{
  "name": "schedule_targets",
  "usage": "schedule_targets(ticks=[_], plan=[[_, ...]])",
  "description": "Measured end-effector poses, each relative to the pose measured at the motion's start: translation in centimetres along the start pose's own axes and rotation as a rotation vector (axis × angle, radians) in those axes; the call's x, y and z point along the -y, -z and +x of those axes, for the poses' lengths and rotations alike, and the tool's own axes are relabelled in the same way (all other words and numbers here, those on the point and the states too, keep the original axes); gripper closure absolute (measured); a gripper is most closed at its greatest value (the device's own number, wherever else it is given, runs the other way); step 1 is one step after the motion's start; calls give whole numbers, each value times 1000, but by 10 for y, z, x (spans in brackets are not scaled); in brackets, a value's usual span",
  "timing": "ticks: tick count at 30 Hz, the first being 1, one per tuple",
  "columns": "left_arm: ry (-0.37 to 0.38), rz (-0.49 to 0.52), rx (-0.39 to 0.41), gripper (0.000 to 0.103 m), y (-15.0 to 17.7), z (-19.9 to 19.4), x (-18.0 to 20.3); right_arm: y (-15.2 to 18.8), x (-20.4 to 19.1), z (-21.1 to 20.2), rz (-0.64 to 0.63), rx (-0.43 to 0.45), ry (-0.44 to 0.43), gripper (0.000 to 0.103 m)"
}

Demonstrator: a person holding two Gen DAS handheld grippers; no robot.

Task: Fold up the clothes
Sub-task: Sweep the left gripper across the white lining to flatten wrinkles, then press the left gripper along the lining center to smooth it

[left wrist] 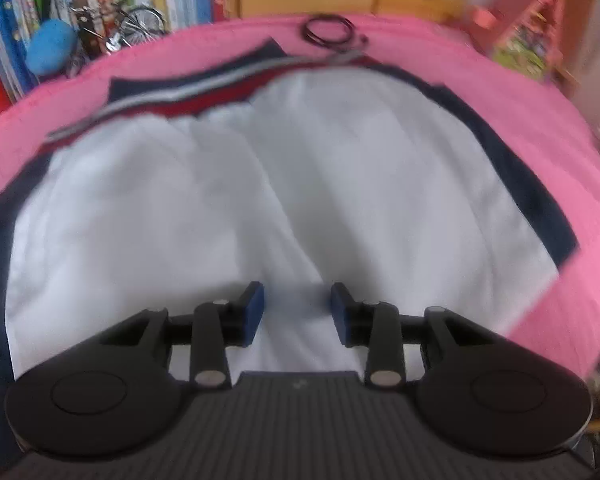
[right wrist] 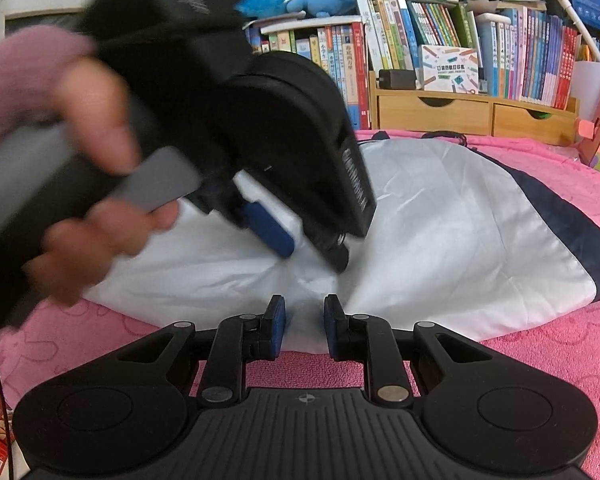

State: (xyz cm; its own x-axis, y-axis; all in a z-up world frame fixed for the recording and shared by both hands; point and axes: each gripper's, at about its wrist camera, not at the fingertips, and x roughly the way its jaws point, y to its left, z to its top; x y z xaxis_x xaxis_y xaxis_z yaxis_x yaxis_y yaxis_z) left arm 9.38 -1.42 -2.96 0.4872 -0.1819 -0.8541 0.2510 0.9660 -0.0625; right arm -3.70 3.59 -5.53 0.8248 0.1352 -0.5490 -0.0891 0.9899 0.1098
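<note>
A white garment with navy edges and a red, white and navy striped band [left wrist: 284,184] lies spread on the pink blanket [left wrist: 500,92]. It also shows in the right wrist view [right wrist: 440,232]. My left gripper [left wrist: 298,312] is open, its blue pads just above the white cloth near its front edge. In the right wrist view the left gripper [right wrist: 300,248] is held by a hand, pointing down at the cloth. My right gripper [right wrist: 305,328] is open at the garment's near edge, with a ridge of white cloth between its pads.
A coiled black cable [left wrist: 328,30] lies on the blanket beyond the garment. A wooden drawer unit [right wrist: 472,110] and shelves of books [right wrist: 500,48] stand behind. A toy bicycle [left wrist: 132,26] and a blue plush [left wrist: 50,50] sit at the far left.
</note>
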Motion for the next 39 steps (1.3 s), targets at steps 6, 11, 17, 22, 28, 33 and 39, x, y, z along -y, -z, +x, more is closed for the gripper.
schedule_targets(ticks=[6,11,17,22,28,33,39], plan=[[-68,-88,38,68,-47,30,-19,-2,1,1,-3,0,-2,82],[-115,-140,60,67,-81,52,-30,-2,2,1,-11,1,-6,81],[-128,-163,62,67,-92,57,-33,-1,1,1,-20,5,-10,81],[-142,-129,79,71,-81,43,-24,-1,4,1,-16,4,-19,81],[-51,4,108,71,-28,-11,2,0,3,-1,-6,4,-20,81],[-12,23,73,72,15,-32,12,0,2,-1,0,1,-20,81],[18,33,1,71,39,-25,18,0,0,-2,2,0,-15,81]])
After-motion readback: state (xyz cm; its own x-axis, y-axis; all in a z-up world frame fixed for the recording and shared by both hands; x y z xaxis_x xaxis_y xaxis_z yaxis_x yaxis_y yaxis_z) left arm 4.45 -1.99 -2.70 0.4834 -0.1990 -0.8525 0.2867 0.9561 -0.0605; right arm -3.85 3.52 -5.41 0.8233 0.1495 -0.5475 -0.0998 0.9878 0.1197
